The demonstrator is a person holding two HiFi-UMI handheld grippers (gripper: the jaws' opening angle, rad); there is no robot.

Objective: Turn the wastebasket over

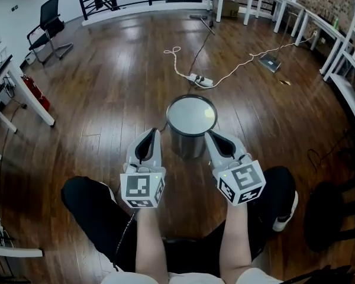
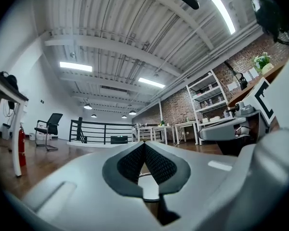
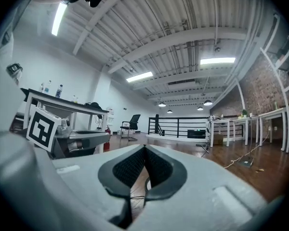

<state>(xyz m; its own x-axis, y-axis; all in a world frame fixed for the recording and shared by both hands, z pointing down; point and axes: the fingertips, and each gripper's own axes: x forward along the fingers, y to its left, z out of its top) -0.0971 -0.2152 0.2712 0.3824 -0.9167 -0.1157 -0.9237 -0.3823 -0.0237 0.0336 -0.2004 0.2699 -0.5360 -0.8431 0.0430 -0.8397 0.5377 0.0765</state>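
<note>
Wastebasket (image 1: pixel 191 128) stands on the floor (image 1: pixel 106 99) between left tongs (image 1: pixel 154 136) and right tongs (image 1: pixel 212 138), both shut and empty, seemingly poised to tip it

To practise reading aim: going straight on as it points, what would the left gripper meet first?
Likely nothing near: the left gripper points just left of the bin; beyond, it looks free to the railing.

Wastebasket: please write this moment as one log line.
left tongs: shut, empty | right tongs: shut, empty | round grey metal wastebasket: between them
</note>
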